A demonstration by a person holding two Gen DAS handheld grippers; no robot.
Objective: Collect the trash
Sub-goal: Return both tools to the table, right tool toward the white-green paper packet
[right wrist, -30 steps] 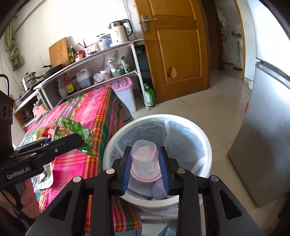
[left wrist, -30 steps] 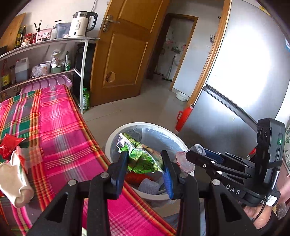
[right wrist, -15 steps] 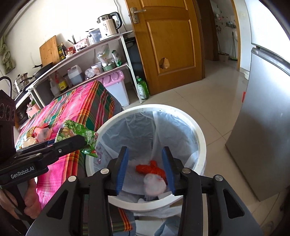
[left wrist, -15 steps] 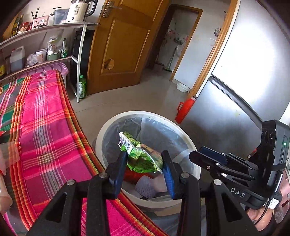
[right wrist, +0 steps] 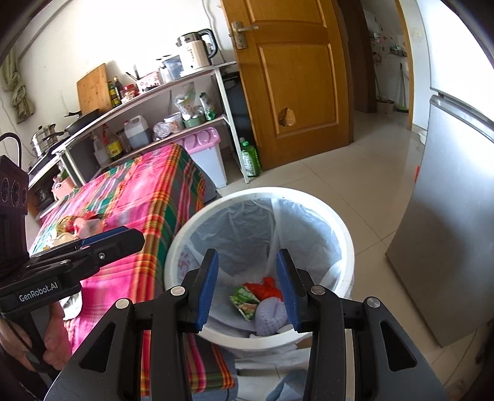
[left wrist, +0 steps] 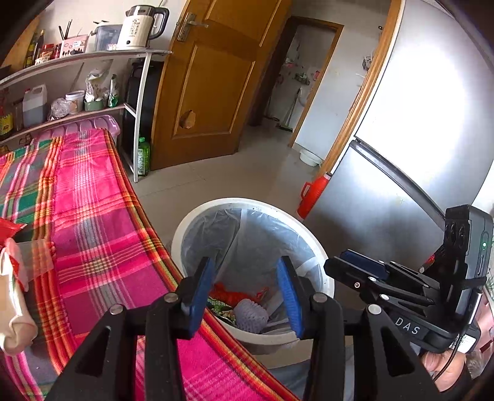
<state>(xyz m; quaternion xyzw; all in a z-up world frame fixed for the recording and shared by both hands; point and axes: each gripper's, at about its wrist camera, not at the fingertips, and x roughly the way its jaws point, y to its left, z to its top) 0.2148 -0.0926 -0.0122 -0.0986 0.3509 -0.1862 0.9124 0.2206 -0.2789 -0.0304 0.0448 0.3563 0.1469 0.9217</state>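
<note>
A white trash bin with a clear liner stands on the floor beside the table; it also shows in the right wrist view. Inside lie a green snack wrapper, red trash and a white foam net. My left gripper is open and empty over the bin's near rim. My right gripper is open and empty above the bin. More trash lies on the table: a red wrapper and a beige crumpled bag.
The table has a pink plaid cloth. A silver fridge stands right of the bin, with a red thermos at its foot. Shelves with a kettle and bottles line the back wall beside a wooden door.
My right gripper opened and dropped the plastic cup into the bin. Then my left gripper opened and the green wrapper fell into the bin.
</note>
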